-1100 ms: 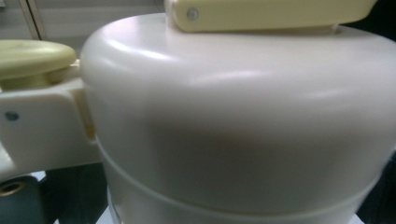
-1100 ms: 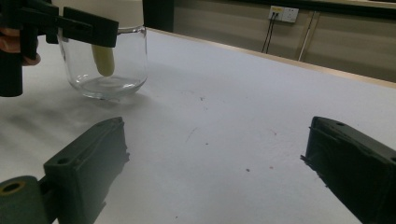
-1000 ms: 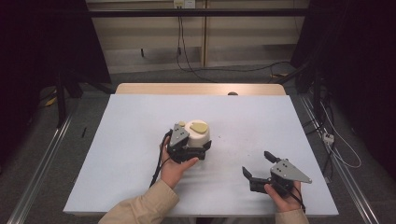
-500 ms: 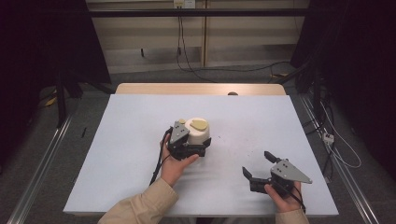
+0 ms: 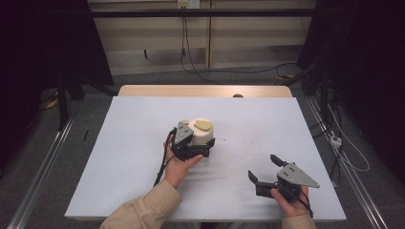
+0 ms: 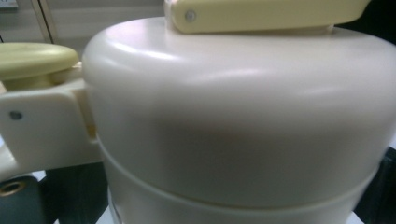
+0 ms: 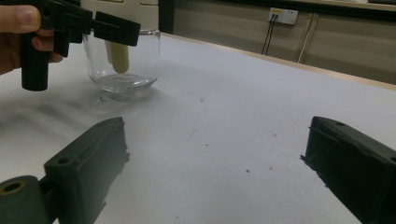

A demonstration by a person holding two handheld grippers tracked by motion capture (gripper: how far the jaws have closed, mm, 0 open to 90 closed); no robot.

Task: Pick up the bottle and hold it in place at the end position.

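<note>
A jar with a cream lid (image 5: 203, 130) and a clear glass body (image 7: 122, 60) stands mid-table. My left gripper (image 5: 201, 143) is shut on the jar just under the lid, coming in from the near side. In the left gripper view the cream lid (image 6: 243, 116) is very close, with a pale yellow knob (image 6: 35, 58) at its left and dark jaws at both bottom corners. My right gripper (image 5: 267, 169) rests open near the table's front right, its jaws wide apart over bare tabletop (image 7: 219, 158). It points toward the jar from well short of it.
The white tabletop (image 5: 143, 143) has a wooden strip (image 5: 205, 90) along its far edge. Cables (image 5: 344, 148) trail on the floor to the right, and metal rails (image 5: 38, 181) run along the left side. A small dark object (image 5: 237, 96) lies at the far edge.
</note>
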